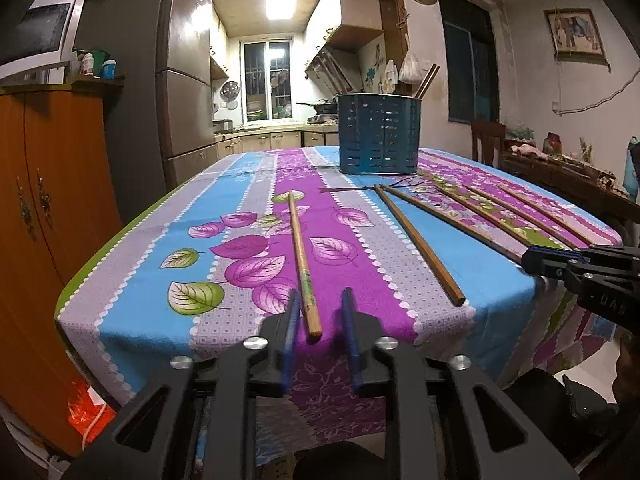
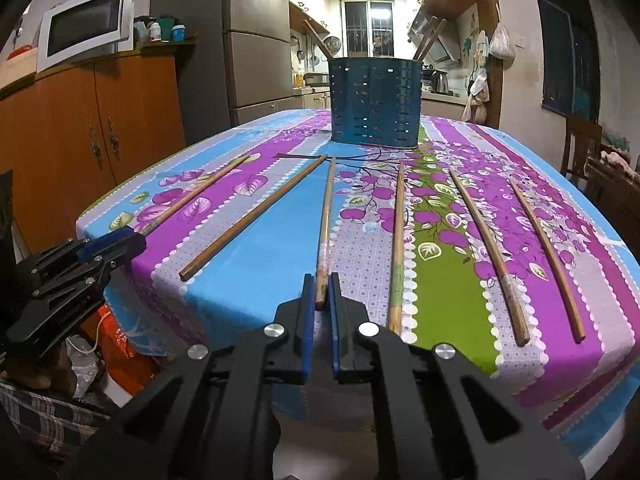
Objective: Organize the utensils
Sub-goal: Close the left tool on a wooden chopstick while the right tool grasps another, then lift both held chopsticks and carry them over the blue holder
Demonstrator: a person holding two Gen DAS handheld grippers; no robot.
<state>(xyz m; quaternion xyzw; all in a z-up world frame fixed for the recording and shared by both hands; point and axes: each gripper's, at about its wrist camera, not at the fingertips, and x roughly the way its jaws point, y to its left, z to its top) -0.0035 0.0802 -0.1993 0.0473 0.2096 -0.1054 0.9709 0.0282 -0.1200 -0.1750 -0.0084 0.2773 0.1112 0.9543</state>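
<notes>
Several wooden chopsticks lie fanned out on the flowered tablecloth (image 2: 280,264), in front of a blue slotted holder (image 2: 374,100) with a few chopsticks standing in it. My right gripper (image 2: 321,284) is shut on the near end of the middle chopstick (image 2: 326,224). My left gripper (image 1: 320,304) is open at the table's front edge. The near end of the leftmost chopstick (image 1: 302,256) lies between its fingers, close to the left finger (image 1: 294,312). There is a gap to the right finger. Each gripper shows in the other's view: the right gripper (image 1: 534,259), the left gripper (image 2: 120,238).
An orange wooden cabinet (image 1: 44,208) with a microwave (image 2: 86,26) on top stands left of the table, and a grey fridge (image 2: 256,40) behind it. A wooden chair (image 1: 486,140) and a cluttered side table (image 1: 568,168) are at the right. An orange bag (image 1: 86,408) lies on the floor.
</notes>
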